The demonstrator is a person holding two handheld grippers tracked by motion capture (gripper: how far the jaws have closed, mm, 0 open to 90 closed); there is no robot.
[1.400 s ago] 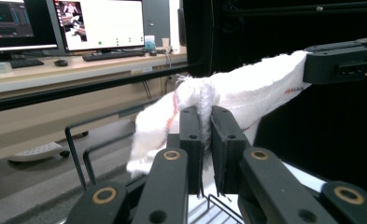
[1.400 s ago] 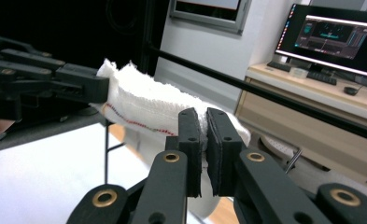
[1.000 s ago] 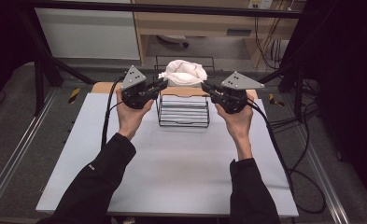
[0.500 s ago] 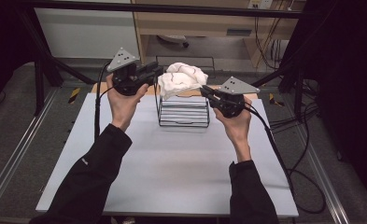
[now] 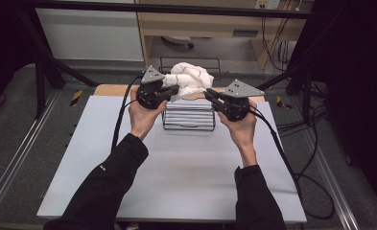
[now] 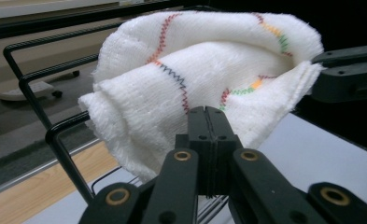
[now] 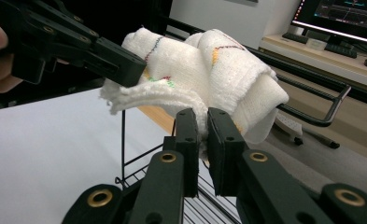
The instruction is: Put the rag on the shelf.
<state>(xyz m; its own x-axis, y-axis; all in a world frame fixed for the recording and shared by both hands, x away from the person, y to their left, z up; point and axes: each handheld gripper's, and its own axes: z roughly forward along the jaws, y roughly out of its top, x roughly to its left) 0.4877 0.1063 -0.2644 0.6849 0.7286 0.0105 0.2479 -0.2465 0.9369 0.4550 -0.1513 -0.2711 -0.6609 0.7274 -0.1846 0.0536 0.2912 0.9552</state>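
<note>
Pale grey table (image 5: 176,182) on a dark floor, wooden shelf unit behind, monitor off to one side. Black wire basket (image 5: 188,115) at the table's far edge, white towel (image 5: 190,80) bunched on its top rim. Left gripper (image 5: 169,92) just clamped on the towel edge; right gripper (image 5: 211,96) pinching towel fabric too

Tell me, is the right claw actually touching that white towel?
Touching. In the right gripper view, the right claw has its jaws clamped on a fold of the white towel, with cloth pinched between the pads above the wire basket.
</note>
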